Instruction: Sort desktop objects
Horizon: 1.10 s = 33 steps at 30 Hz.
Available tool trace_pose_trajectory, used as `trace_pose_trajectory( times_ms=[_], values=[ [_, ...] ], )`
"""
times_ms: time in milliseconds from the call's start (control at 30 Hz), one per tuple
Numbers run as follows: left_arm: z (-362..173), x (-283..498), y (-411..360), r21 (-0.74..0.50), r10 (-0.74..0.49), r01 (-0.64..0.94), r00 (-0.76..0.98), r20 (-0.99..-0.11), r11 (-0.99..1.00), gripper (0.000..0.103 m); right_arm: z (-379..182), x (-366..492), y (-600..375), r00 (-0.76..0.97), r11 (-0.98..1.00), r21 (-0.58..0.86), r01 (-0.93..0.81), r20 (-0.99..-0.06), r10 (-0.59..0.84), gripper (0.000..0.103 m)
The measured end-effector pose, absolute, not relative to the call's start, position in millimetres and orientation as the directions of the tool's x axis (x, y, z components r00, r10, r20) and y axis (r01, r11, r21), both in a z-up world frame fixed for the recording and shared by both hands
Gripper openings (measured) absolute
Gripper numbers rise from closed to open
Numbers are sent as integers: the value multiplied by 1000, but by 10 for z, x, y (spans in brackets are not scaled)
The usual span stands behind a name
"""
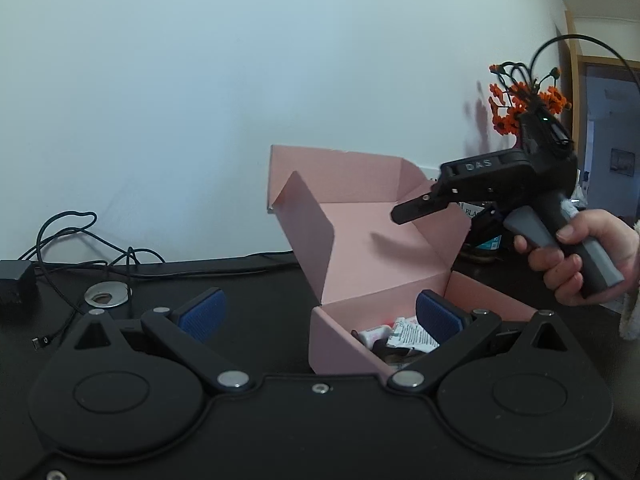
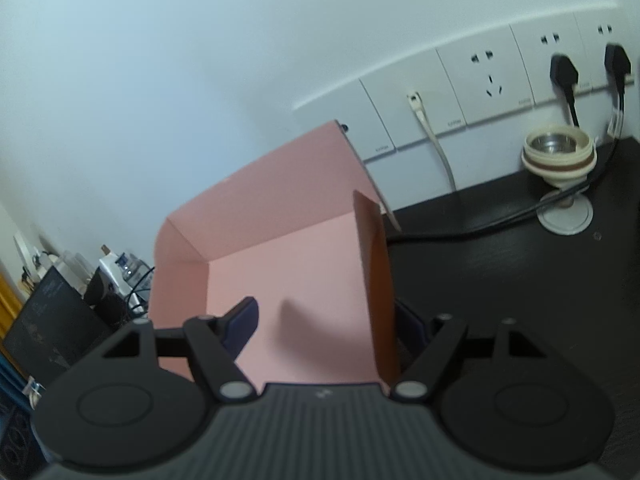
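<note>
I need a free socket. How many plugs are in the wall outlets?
2 black plugs, side by side at the strip's far right: one, the other beside it. A white cable occupies a panel further left. More may lie out of frame.

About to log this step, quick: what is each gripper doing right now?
Left gripper: open, holding nothing, astride the pink box's near corner.
Right gripper: open, astride the box's side flap, not gripping it.
</note>
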State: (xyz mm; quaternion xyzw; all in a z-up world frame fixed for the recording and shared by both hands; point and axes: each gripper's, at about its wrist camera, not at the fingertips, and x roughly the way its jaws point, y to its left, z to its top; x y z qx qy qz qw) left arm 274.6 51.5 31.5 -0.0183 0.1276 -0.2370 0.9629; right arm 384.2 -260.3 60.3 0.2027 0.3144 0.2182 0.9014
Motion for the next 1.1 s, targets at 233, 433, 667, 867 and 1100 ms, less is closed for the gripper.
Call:
trace_pose_trajectory(
  times_ms=[233, 433, 667, 867, 1100],
  values=[
    [316, 2681, 416, -63, -502, 500, 839, -212, 863, 103, 592, 3707, -2665, 722, 824, 487, -289, -455, 522, 75],
    [302, 2628, 331, -25, -526, 534, 824, -211, 845, 103, 620, 3621, -2624, 733, 837, 429, -339, -438, 521, 75],
    [311, 2666, 386, -72, -537, 534, 818, -209, 842, 103, 670, 3420, -2420, 765, 874, 244, -421, -421, 486, 74],
    [312, 2751, 505, -184, -561, 531, 800, -212, 827, 103, 675, 3174, -2268, 807, 881, 39, -471, -384, 448, 74],
    [313, 2788, 537, -210, -550, 512, 810, -204, 833, 103, 666, 3036, -2258, 810, 857, -50, -512, -359, 463, 74]
  ],
)
